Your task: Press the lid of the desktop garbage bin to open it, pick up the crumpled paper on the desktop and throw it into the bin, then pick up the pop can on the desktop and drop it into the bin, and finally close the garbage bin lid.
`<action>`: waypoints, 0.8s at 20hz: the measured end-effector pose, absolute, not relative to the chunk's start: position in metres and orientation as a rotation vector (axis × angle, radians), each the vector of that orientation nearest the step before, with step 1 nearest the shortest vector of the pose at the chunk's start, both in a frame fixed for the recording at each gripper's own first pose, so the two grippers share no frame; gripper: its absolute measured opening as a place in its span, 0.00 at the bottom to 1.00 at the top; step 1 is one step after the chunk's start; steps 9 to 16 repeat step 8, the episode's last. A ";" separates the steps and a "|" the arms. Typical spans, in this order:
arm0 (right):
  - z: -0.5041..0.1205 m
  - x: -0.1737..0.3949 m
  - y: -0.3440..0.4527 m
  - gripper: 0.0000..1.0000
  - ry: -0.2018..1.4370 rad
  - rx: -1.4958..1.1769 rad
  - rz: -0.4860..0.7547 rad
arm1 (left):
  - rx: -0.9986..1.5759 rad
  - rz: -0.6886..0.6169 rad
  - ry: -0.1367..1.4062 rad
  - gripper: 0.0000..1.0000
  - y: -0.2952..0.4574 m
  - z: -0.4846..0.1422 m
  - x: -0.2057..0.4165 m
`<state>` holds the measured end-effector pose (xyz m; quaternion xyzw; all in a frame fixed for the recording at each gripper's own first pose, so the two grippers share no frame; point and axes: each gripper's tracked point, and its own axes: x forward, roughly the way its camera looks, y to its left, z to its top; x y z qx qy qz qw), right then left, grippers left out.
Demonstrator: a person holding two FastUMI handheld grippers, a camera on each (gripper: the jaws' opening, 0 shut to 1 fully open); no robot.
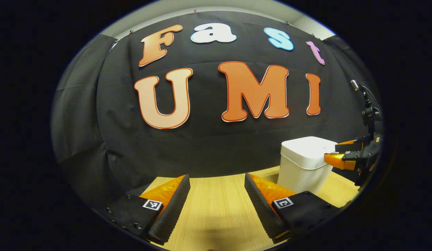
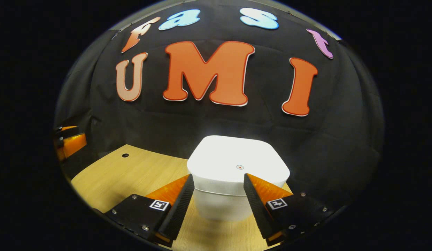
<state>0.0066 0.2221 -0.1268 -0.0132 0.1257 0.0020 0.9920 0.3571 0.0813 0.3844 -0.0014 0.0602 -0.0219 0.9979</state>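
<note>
Both pairs of jaws stand spread with nothing between them: the right gripper (image 2: 218, 178) hangs just short of the garbage bin (image 2: 233, 195), its fingers framing the near edge of the lid (image 2: 237, 164), while the left gripper (image 1: 217, 179) waits over bare wooden desktop (image 1: 216, 209), well apart from the bin (image 1: 306, 164). From the left gripper view the right gripper (image 1: 332, 153) shows at the bin's far upper edge, level with the lid. The step in hand looks like the opening press, not yet made. To do it well, I would bring the right gripper forward and down so one fingertip lands squarely on the lid near the small round red mark (image 2: 239, 167) (likely the press spot, though that is a guess), push straight down so the light bin does not skid or tip, then lift clear so the lid can spring. The bin is white, squarish with rounded corners, its lid flat, closed and slightly overhanging the body; it stands upright on the desktop near the booth wall. A small dark hole (image 2: 125, 155) sits in the desktop to its left.
</note>
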 end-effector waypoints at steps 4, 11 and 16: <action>-0.109 -0.004 0.243 0.92 0.180 -0.058 0.026 | 0.016 -0.039 0.062 0.99 0.086 0.401 0.356; -0.099 -0.013 0.264 0.95 0.133 -0.066 0.041 | 0.015 -0.020 -0.003 0.99 0.091 0.416 0.352; -0.099 -0.013 0.264 0.95 0.133 -0.066 0.041 | 0.015 -0.020 -0.003 0.99 0.091 0.416 0.352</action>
